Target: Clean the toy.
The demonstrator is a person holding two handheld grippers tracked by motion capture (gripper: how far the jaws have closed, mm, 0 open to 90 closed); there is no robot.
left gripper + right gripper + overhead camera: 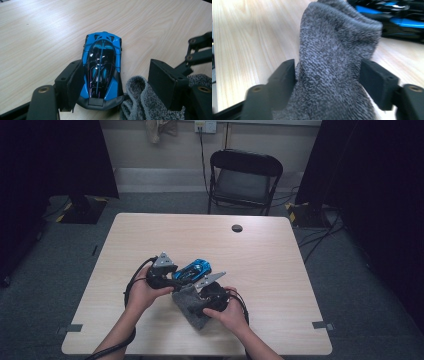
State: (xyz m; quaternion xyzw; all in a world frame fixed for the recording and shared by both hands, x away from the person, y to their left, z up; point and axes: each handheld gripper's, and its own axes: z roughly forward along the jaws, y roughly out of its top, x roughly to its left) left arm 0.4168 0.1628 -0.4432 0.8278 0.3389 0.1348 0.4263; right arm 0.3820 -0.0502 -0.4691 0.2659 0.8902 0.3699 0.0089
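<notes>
A shiny blue and black toy car (196, 268) stands on the wooden table (270, 270), just beyond both hands. In the left gripper view the car's (102, 67) tail sits between the wide jaws of my left gripper (117, 71). The left pad lies beside the car, and the right pad stands clear of it. A grey knitted cloth (145, 100) bunches up in that gap. My left gripper (176, 279) reaches in from the car's left. My right gripper (328, 75) has both pads against the grey cloth (332, 50), which fills the gap between them. The cloth (189, 304) lies under my right gripper (200, 299).
A black folding chair (245, 175) stands beyond the table's far edge. A dark cable hole (237, 228) sits near the far middle of the tabletop. Black curtains and stand feet (82, 210) flank the table, with cables (320, 237) on the floor at right.
</notes>
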